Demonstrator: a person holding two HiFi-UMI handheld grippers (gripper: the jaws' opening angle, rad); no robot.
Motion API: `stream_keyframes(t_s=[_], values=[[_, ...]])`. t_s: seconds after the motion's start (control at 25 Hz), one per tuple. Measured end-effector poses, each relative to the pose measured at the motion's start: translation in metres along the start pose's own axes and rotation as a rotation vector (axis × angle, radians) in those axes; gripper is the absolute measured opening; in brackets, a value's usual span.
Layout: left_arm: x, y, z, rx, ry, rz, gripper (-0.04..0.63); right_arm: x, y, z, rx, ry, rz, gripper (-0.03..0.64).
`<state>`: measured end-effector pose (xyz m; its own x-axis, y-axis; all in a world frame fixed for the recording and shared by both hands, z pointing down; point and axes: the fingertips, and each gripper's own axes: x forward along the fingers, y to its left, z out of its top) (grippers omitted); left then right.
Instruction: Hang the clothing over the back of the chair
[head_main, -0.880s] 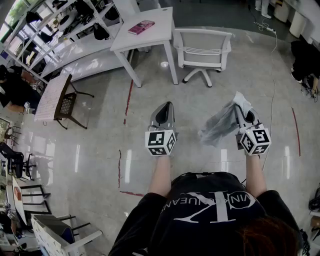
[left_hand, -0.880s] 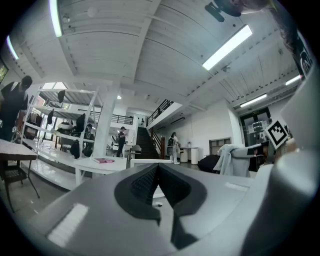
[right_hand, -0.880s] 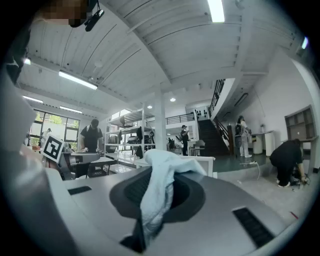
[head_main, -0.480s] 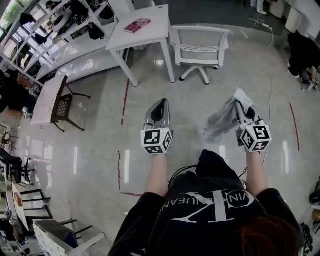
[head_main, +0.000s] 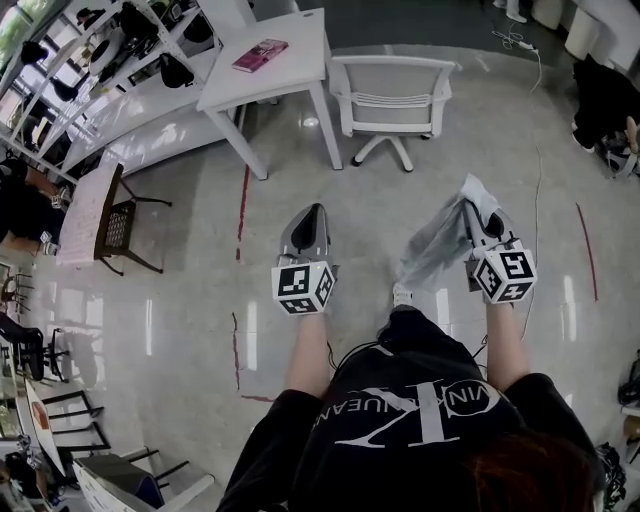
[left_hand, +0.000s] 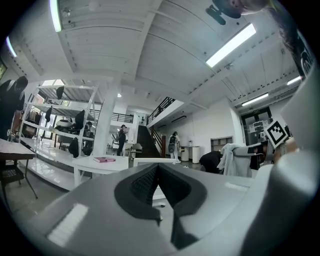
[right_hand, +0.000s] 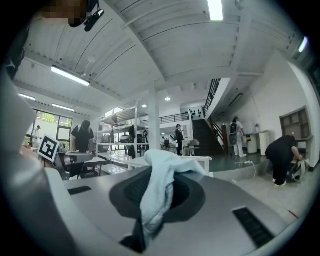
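Note:
In the head view my right gripper (head_main: 478, 207) is shut on a pale grey-blue piece of clothing (head_main: 432, 250), which hangs down to the left of its jaws. The right gripper view shows the cloth (right_hand: 157, 192) pinched between the pads and draped over them. My left gripper (head_main: 311, 213) is held level beside it, shut with nothing in it; its pads meet in the left gripper view (left_hand: 158, 167). The white office chair (head_main: 392, 95) stands ahead on the floor, well beyond both grippers, its back facing me.
A white table (head_main: 300, 75) with a pink book (head_main: 259, 54) stands left of the chair. Shelving (head_main: 90, 60) and a wooden chair (head_main: 120, 215) are at the far left. Red tape lines (head_main: 241, 215) cross the floor. A cable (head_main: 536, 190) and dark bags (head_main: 605, 100) lie at the right.
The person has stepped forward, one leg and shoe now showing between the arms. Both grippers keep their pose, and the clothing stays in the right one.

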<state>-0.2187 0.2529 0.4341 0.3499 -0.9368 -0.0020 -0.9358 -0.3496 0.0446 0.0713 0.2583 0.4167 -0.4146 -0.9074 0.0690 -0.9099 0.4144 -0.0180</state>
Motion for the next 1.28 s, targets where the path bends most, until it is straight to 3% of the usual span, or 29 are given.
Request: stream_keyframes(t_s=[0.8,1.28], values=[[0.142,0.037,-0.005,-0.050,0.026,0.046,0.011,0.146,-0.061,0.005,-0.050,0.050,0.105,0.041],[0.243,0.028,-0.010,-0.041,0.018,0.022,0.011,0.218,-0.104,0.012,-0.127,0.034,0.202,0.041]])
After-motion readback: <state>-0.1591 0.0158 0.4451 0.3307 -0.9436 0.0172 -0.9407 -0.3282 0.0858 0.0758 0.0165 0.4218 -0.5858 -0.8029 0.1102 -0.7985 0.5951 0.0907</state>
